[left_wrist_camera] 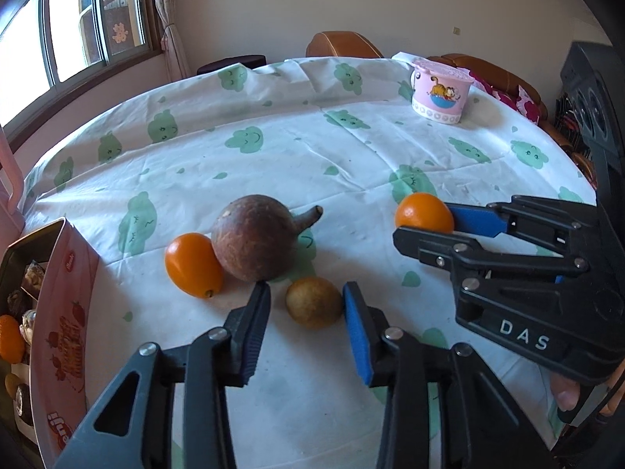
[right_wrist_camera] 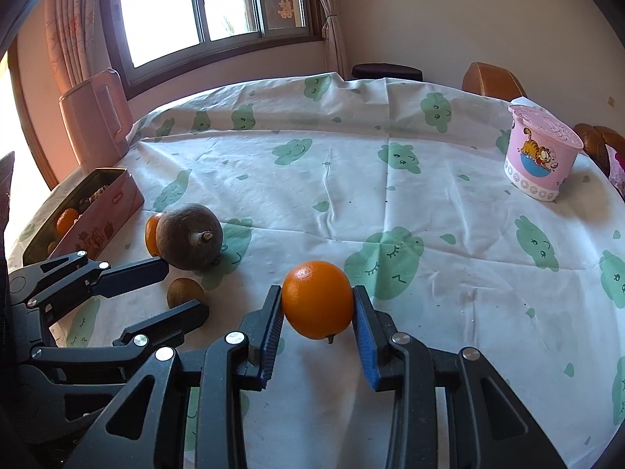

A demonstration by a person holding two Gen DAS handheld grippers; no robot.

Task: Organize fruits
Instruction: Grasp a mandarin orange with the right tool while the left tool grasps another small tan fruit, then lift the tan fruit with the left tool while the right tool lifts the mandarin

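Right gripper (right_wrist_camera: pixel 317 312): jaws clamped on an orange (right_wrist_camera: pixel 317 299).
Left gripper (left_wrist_camera: pixel 306 305): jaws spread around a small brown fruit (left_wrist_camera: pixel 313 302).
Pink tin (left_wrist_camera: pixel 58 312): left of those jaws, held an orange fruit (left_wrist_camera: pixel 9 338) and wrapped sweets (left_wrist_camera: pixel 29 281).

Round table (right_wrist_camera: pixel 351 179) under a green-cloud cloth, bright sliding window (right_wrist_camera: pixel 203 4) with curtains (right_wrist_camera: pixel 70 39), cream walls (right_wrist_camera: pixel 449 11), brown chairs (right_wrist_camera: pixel 494 80) at the far edge.

**Colours on the table**

The tablecloth (right_wrist_camera: pixel 351 164) is white with green smiling clouds. Near its left edge, the tin (right_wrist_camera: pixel 117 195) is pink with strawberry prints. Toward the far right edge, the tub (right_wrist_camera: pixel 539 156) is pink with an orange cartoon cat. The gripped fruit (right_wrist_camera: pixel 317 299) is bright orange; the gripper pads (right_wrist_camera: pixel 365 348) are blue.
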